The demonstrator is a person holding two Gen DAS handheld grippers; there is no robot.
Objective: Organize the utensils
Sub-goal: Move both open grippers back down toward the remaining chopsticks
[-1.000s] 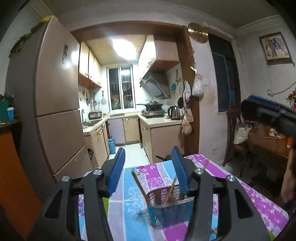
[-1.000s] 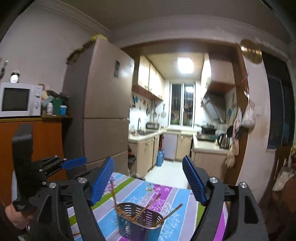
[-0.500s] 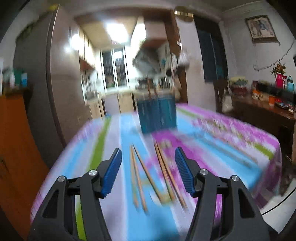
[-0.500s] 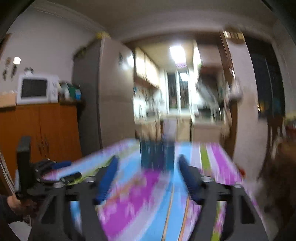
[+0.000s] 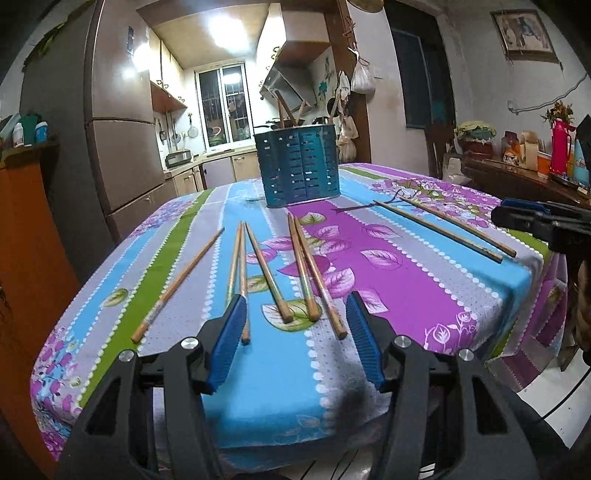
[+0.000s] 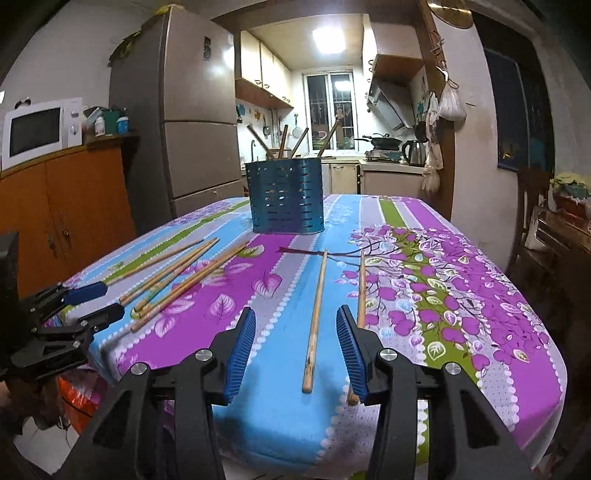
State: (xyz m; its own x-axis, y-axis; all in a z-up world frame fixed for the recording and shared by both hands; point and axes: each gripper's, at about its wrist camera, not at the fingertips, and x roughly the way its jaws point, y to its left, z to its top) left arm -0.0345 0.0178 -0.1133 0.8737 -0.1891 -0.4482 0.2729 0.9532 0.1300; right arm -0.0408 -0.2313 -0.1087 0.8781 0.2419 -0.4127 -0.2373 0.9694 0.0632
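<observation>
walls: pale plaster, framed picture (image 5: 524,31) high on the right | light: bright ceiling panel (image 6: 328,38) in the galley kitchen | window: barred (image 6: 334,107), far end | furniture: tall brown-grey refrigerator (image 6: 192,110), orange wooden cabinet (image 6: 74,199) carrying a white microwave (image 6: 40,129), dark wooden sideboard (image 5: 517,181)
</observation>
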